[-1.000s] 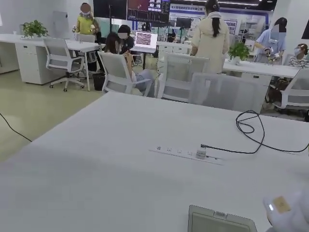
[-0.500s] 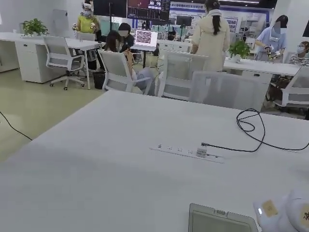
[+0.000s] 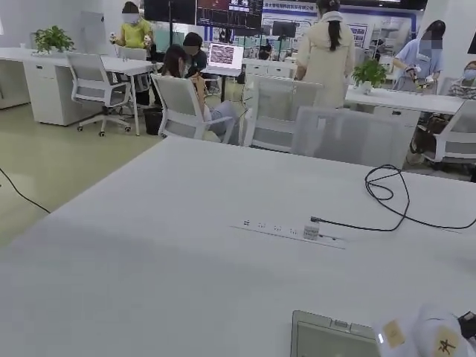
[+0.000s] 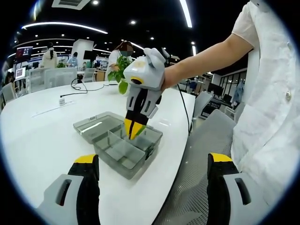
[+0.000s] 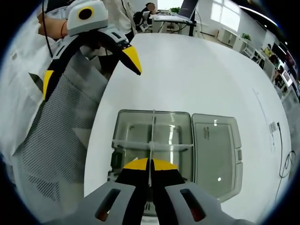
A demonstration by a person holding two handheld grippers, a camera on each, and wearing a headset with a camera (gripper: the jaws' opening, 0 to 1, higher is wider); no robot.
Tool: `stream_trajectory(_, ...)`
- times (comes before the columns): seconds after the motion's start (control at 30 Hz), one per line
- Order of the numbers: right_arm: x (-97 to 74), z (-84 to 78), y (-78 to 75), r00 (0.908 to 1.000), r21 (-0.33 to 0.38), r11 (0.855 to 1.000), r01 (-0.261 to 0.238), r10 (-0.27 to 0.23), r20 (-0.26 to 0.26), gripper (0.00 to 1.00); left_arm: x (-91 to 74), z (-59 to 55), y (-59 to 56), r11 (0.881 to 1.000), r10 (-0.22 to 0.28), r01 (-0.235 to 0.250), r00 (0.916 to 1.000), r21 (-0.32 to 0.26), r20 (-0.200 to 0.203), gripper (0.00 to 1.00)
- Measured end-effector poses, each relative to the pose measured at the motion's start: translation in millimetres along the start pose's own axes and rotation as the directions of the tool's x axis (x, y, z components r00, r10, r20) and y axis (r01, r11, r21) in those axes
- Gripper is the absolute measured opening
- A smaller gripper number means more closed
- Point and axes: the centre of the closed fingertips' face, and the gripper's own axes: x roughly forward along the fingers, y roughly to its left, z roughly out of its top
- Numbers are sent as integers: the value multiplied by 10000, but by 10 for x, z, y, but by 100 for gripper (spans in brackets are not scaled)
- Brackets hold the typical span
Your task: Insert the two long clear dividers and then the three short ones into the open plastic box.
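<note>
In the right gripper view my right gripper [image 5: 150, 165] is shut on a thin clear divider [image 5: 152, 129], held on edge along the middle of the open plastic box [image 5: 131, 129]. Another clear divider [image 5: 173, 146] runs across the box and crosses the held one. The hinged lid [image 5: 215, 150] lies flat beside the box. My left gripper [image 4: 152, 159] is open and holds nothing, back from the box [image 4: 119, 152] at the table's near edge. The right gripper [image 4: 134, 127] points down into the box there. A gripper's white body [image 3: 428, 341] overlaps the lid [image 3: 327, 338] in the head view.
A flush power strip [image 3: 286, 232] with a plugged black cable [image 3: 387, 201] lies across the white table [image 3: 163, 253]. Mesh chairs [image 3: 338, 137] line the far edge. A mesh chair seat [image 5: 61, 126] and the person's body are beside the box. People work at desks behind.
The white gripper body at the head view's bottom right has moved left, onto the lid's right edge. The head camera has tilted slightly.
</note>
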Motion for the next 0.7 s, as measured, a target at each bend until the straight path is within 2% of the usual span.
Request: stream_trajectory(0.7, 47, -31, 6, 9997, -138, 9999, -46, 42, -231, 3, -2, 6, -2, 9999, -83, 84, 9999, 88, -78, 98)
